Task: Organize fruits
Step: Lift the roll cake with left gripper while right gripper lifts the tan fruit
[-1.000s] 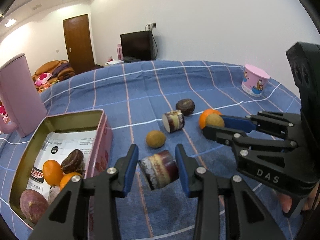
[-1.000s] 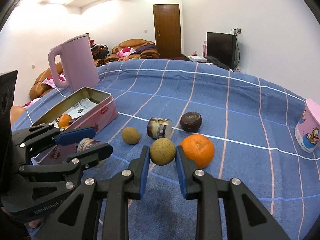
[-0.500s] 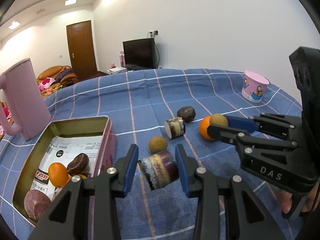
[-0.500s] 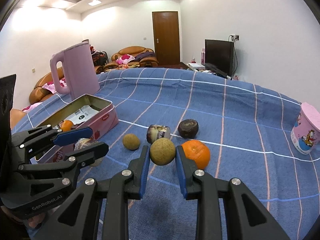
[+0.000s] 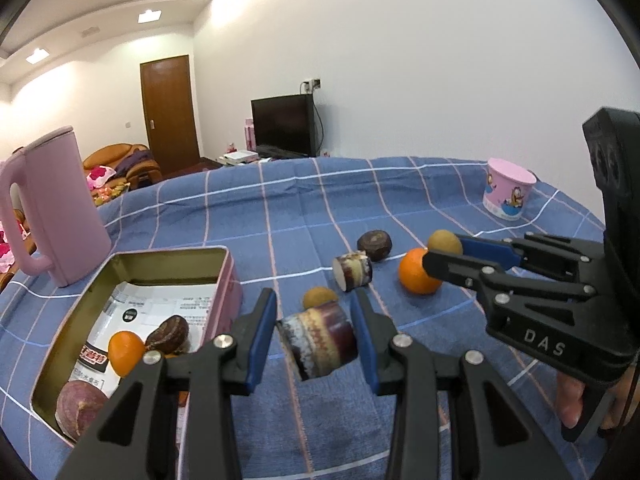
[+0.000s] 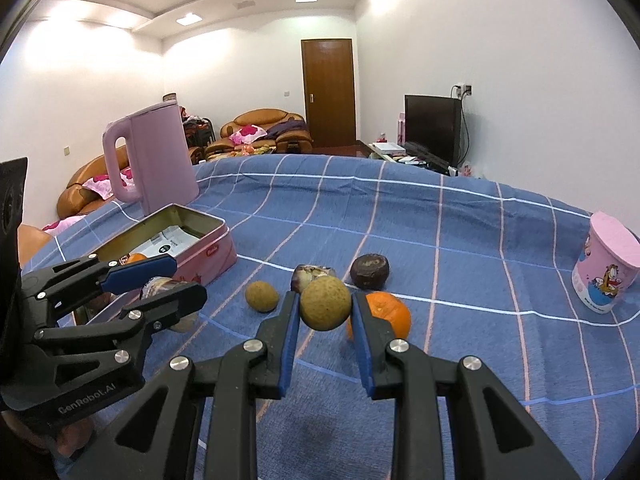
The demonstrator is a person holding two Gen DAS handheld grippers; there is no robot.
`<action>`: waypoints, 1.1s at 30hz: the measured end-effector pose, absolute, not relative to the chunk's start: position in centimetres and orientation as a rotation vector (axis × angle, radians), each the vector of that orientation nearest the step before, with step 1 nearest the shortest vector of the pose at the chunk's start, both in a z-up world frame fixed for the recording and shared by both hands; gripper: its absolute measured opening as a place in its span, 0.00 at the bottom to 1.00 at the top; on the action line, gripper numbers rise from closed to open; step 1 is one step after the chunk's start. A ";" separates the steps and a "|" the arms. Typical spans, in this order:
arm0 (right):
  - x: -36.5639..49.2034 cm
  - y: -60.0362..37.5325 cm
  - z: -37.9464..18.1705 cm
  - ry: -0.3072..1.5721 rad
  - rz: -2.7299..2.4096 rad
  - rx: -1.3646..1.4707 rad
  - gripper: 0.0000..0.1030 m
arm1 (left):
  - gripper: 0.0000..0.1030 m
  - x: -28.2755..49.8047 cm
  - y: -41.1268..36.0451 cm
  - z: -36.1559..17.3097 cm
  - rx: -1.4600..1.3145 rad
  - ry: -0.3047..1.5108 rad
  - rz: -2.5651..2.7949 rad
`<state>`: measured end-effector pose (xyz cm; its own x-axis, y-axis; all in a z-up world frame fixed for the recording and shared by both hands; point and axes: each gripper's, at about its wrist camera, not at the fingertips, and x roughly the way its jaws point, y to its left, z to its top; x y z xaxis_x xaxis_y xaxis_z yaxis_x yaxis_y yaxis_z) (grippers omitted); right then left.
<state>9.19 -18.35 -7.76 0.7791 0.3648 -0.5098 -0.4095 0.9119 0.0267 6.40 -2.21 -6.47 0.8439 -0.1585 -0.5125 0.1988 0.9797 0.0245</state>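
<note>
While both grippers carry fruit above the desk (image 5: 400,208), left gripper (image 5: 316,344) jaws clamp a sugarcane piece (image 5: 318,340), right gripper (image 6: 326,312) jaws a longan (image 6: 325,303); next, lowering into the tin (image 5: 230,276).

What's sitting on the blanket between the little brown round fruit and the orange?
In the left wrist view, a short purple-and-white cut sugarcane piece lies between the small brown round fruit and the orange, on the blue checked cloth.

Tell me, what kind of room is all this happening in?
Most likely a home living room. Beyond the blue checked cloth stand a brown sofa with flowered cushions, a flat television and a wooden door. A pink kettle sits on the cloth.
</note>
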 end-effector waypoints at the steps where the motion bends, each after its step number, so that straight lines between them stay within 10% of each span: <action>1: 9.1 -18.4 -7.7 0.528 0.417 -0.087 0.27 | 0.38 6.3 -2.2 -6.4 0.078 0.531 -0.188; 33: 7.1 -19.2 -6.8 0.412 0.394 -0.090 0.27 | 0.38 4.3 -1.8 -5.4 0.070 0.405 -0.158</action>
<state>7.08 -19.21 -6.77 0.8421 0.3544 -0.4066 -0.3903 0.9206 -0.0059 4.26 -1.79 -5.40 0.9071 -0.1389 -0.3972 0.1669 0.9853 0.0366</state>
